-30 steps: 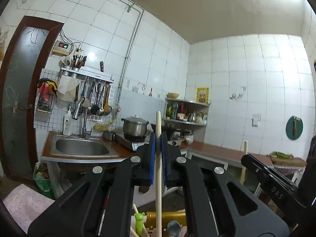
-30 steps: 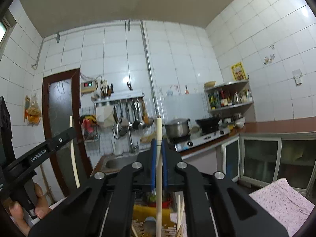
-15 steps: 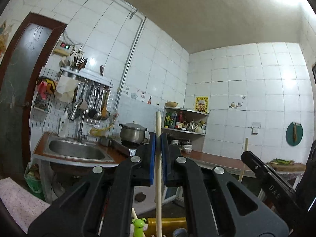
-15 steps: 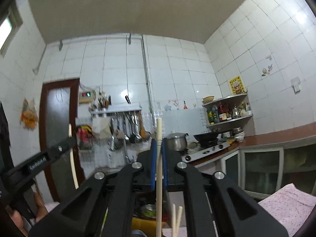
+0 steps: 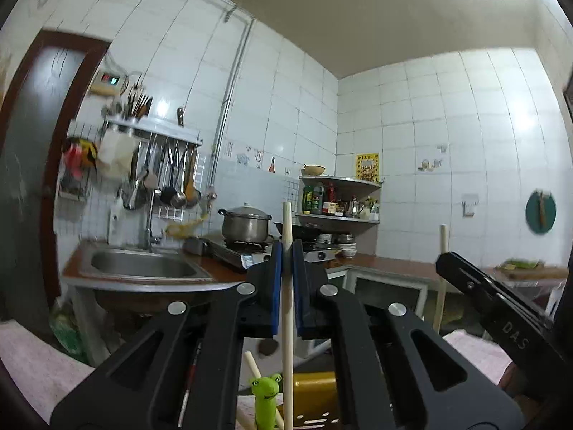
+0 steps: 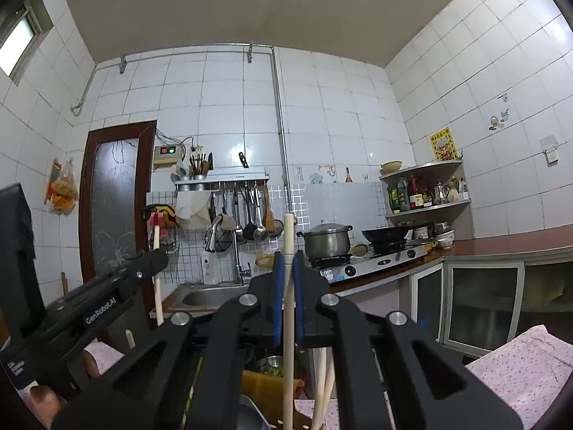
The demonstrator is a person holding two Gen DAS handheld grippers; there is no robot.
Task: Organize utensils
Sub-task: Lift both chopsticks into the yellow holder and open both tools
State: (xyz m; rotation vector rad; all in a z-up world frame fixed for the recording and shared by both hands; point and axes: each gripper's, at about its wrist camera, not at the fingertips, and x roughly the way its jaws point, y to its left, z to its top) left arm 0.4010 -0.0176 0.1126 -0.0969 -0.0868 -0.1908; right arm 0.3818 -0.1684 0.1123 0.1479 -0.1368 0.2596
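My left gripper (image 5: 286, 251) is shut on a pale wooden chopstick (image 5: 287, 308) that stands upright between its blue pads. My right gripper (image 6: 288, 261) is shut on a second upright wooden chopstick (image 6: 288, 315). Each gripper shows in the other's view: the right one at the right edge (image 5: 501, 315) with its chopstick (image 5: 441, 279), the left one at the left edge (image 6: 89, 308) with its chopstick (image 6: 157, 279). Below the left gripper are a green frog-topped utensil (image 5: 265, 399), another chopstick (image 5: 256, 369) and a yellow holder (image 5: 315, 394). Loose chopsticks (image 6: 324, 383) show below the right gripper.
A kitchen lies ahead: steel sink (image 5: 143, 268), gas stove with a pot (image 5: 245, 225), hanging ladles (image 6: 250, 215), corner shelf of bottles (image 6: 426, 193), brown door (image 6: 111, 208). A pink floral cloth (image 6: 526, 369) covers the surface at the right.
Both grippers have tilted further upward while holding their chopsticks; the kitchen scene has slid lower in both views. The grips have not changed.
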